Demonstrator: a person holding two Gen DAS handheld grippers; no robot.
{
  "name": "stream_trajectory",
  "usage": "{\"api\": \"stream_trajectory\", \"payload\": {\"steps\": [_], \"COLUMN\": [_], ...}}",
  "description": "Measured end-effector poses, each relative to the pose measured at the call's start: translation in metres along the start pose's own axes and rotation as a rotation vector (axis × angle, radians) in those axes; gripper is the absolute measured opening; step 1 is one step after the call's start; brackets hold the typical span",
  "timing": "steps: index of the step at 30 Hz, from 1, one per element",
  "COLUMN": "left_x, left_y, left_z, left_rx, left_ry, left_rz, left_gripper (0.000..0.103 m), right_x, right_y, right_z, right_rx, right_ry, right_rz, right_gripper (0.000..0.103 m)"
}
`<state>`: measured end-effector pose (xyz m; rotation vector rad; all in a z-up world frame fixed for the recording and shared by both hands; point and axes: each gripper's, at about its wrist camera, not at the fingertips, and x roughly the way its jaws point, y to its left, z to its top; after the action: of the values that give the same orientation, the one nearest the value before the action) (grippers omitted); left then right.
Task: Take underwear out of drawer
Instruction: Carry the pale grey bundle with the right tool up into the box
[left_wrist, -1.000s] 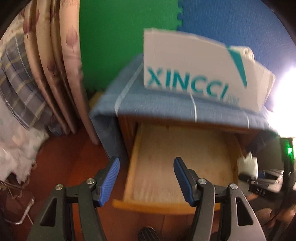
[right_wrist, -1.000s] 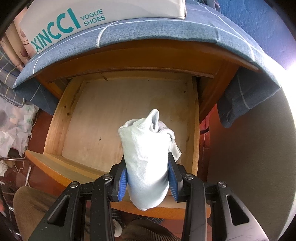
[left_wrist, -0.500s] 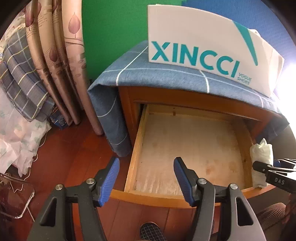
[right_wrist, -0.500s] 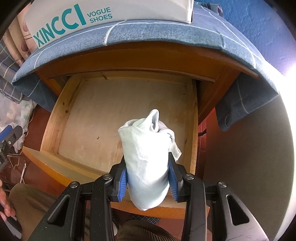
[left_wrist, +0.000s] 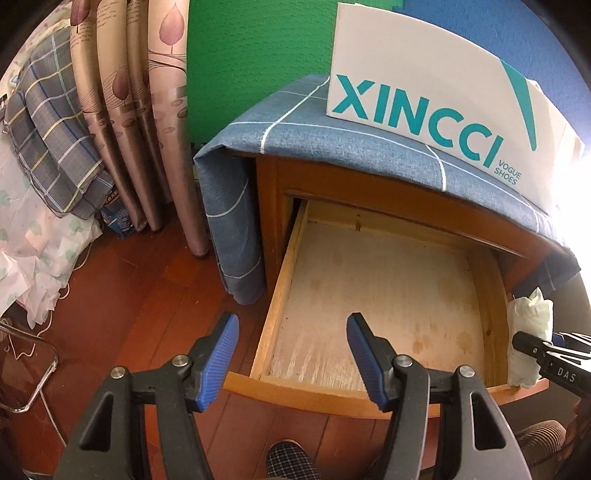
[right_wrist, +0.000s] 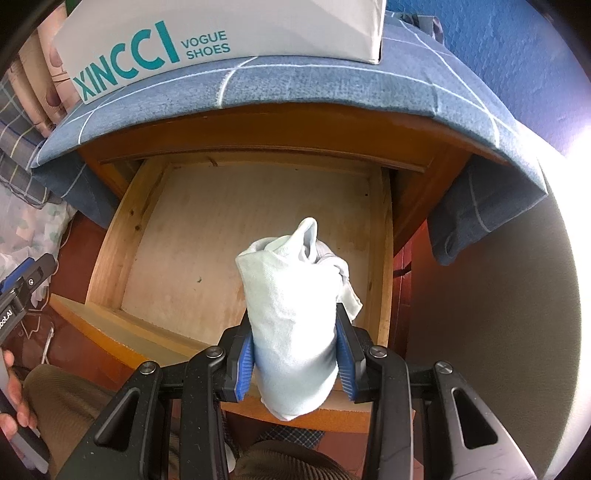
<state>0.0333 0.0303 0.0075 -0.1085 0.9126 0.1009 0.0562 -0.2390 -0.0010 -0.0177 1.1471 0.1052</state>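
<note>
A rolled bundle of pale blue-white underwear (right_wrist: 295, 317) stands up between the blue pads of my right gripper (right_wrist: 295, 363), which is shut on it above the front right part of the pulled-out wooden drawer (right_wrist: 122, 236). The same underwear (left_wrist: 530, 343) shows at the right edge of the left wrist view, over the drawer's right front corner. My left gripper (left_wrist: 290, 360) is open with nothing between its fingers, hanging over the front left corner of the drawer (left_wrist: 280, 299). The drawer's bottom looks bare.
The wooden nightstand (left_wrist: 273, 192) wears a blue checked cloth (left_wrist: 295, 122) with a white shoe box (left_wrist: 436, 92) on top. Curtains (left_wrist: 122, 92) and a plaid bundle (left_wrist: 55, 133) stand left on the red-brown floor. A slippered foot (left_wrist: 288, 461) and the person's knee (right_wrist: 280, 461) sit below the drawer front.
The left gripper has sunk a little and the view has steadied, now framing the drawer's left side. The right gripper holds still with the underwear in it.
</note>
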Motion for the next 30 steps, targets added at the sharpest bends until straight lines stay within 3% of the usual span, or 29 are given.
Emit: {"api": "stream_trajectory", "payload": {"steps": [13, 30], "left_x": [0.003, 0.004], "left_y": [0.003, 0.000], "left_z": [0.001, 0.002], "left_rx": [-0.020, -0.016], "left_ry": [0.010, 0.016], "left_rz": [-0.015, -0.010], "left_gripper": [0.062, 0.062], "right_x": [-0.023, -0.099], "right_y": [-0.001, -0.003], "right_z": [-0.005, 0.022], "right_rx": [0.035, 0.003], "right_ry": [-0.019, -0.133], "right_rz": [0.068, 0.112], "right_gripper": [0.036, 0.036]}}
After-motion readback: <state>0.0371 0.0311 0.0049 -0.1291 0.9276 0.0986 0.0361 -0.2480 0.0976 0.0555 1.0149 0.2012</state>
